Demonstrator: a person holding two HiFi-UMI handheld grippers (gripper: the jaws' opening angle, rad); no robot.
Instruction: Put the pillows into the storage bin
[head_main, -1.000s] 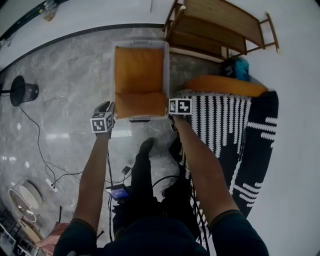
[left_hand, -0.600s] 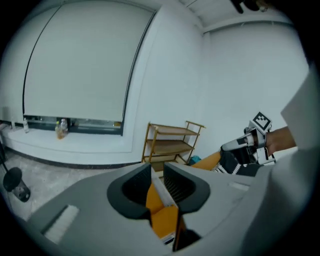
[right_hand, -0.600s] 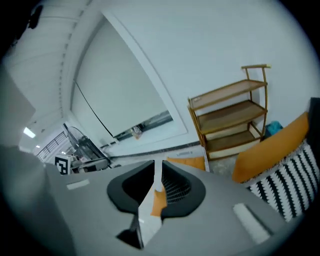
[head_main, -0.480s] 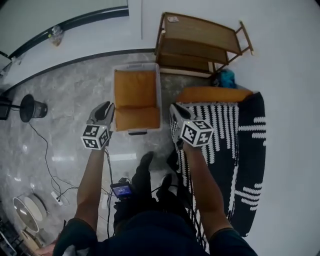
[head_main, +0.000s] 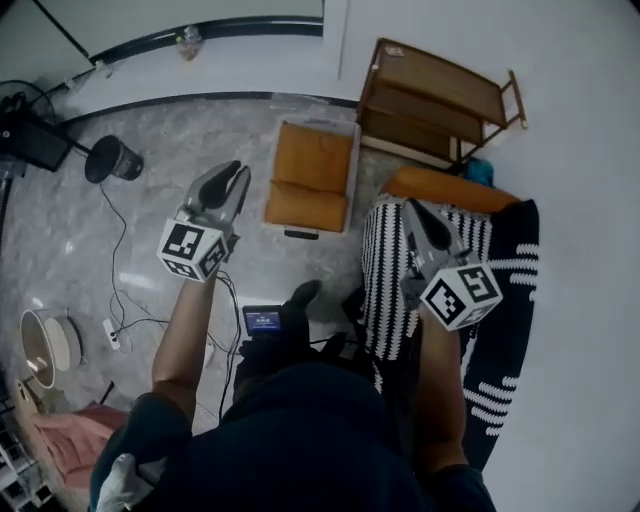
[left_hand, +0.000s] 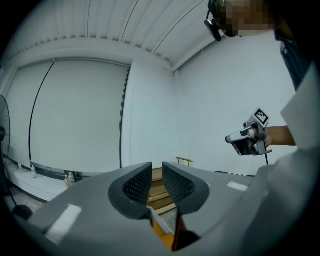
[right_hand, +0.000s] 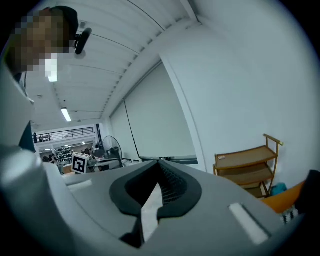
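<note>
A white storage bin (head_main: 354, 172) stands on the grey floor with two orange pillows (head_main: 311, 160) lying in it. A third orange pillow (head_main: 446, 188) rests on the black-and-white striped blanket (head_main: 388, 262) at the right. My left gripper (head_main: 236, 172) is raised high, left of the bin and apart from it. Its jaws (left_hand: 157, 174) have just been closing; a narrow gap remains with nothing in it. My right gripper (head_main: 412, 208) is lifted over the blanket. It has just closed and stands shut (right_hand: 160, 165) on nothing.
A wooden shelf (head_main: 440, 98) stands against the wall behind the bin. A black round stand (head_main: 112, 158), cables (head_main: 118, 300) and a small lit screen (head_main: 263, 320) lie on the floor at the left. My feet are just before the bin.
Both grippers have risen from the bin's near rim toward the camera and spread apart. The right jaws have closed. The bin now looks smaller and farther away.
</note>
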